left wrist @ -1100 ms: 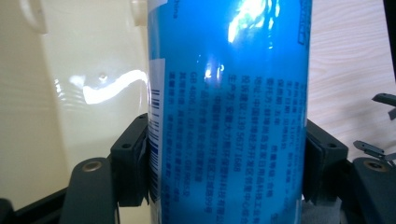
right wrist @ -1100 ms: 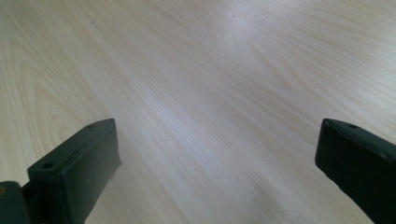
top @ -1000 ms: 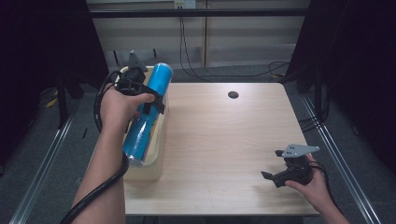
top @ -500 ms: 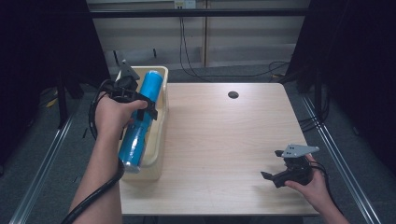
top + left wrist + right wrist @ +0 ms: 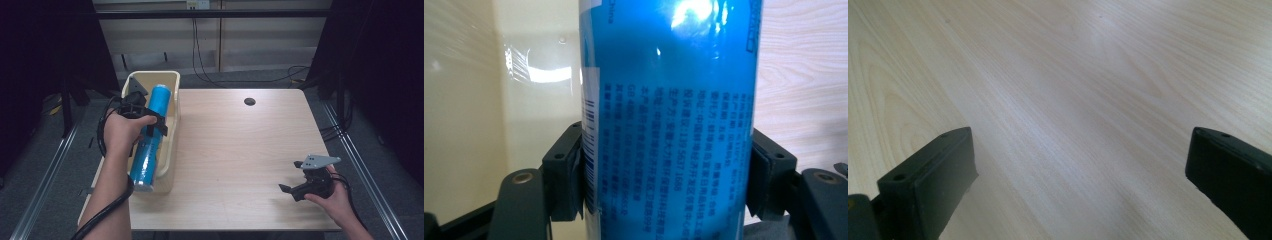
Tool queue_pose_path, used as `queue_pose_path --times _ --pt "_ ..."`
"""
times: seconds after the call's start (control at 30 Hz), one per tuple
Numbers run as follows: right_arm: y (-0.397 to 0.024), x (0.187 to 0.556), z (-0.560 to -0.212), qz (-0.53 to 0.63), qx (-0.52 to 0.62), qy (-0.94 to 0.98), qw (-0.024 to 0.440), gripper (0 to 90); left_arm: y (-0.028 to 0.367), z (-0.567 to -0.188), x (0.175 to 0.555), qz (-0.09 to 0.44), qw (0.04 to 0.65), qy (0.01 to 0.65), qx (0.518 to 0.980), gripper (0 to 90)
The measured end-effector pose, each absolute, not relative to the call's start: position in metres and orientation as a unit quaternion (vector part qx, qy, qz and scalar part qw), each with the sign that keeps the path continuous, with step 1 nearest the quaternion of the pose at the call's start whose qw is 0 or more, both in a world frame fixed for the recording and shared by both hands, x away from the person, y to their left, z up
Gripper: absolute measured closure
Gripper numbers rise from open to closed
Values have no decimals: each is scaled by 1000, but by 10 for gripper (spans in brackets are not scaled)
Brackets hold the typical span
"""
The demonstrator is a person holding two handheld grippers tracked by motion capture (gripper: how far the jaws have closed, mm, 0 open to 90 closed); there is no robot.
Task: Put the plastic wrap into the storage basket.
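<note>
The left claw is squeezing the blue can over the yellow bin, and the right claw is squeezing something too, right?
Not quite. The left claw does squeeze the blue can over the yellow bin, but the right claw squeezes nothing. The right gripper view shows its jaws wide apart with only bare wooden table between them.

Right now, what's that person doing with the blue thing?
The left hand-held gripper is shut on a blue can, holding it lengthwise over a cream bin at the table's left edge. Whether the can touches the bin yet, I can't tell. The right hand-held gripper rests open near the front right corner, holding nothing.
</note>
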State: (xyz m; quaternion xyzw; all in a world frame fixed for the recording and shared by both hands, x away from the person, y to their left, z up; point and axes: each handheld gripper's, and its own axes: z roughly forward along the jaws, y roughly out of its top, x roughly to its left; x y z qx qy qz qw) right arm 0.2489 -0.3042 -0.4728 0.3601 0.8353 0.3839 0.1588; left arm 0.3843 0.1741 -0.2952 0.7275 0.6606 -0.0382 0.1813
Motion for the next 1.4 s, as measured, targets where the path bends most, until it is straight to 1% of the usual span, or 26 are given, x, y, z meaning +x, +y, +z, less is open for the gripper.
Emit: queue_pose_path --times 0.83,1.4 --pt "-301 249 -475 379 355 840 161 0 175 -326 393 -61 177 680 709 321" --pt "-300 248 -476 376 353 842 160 0 176 -333 398 -56 167 687 705 319"
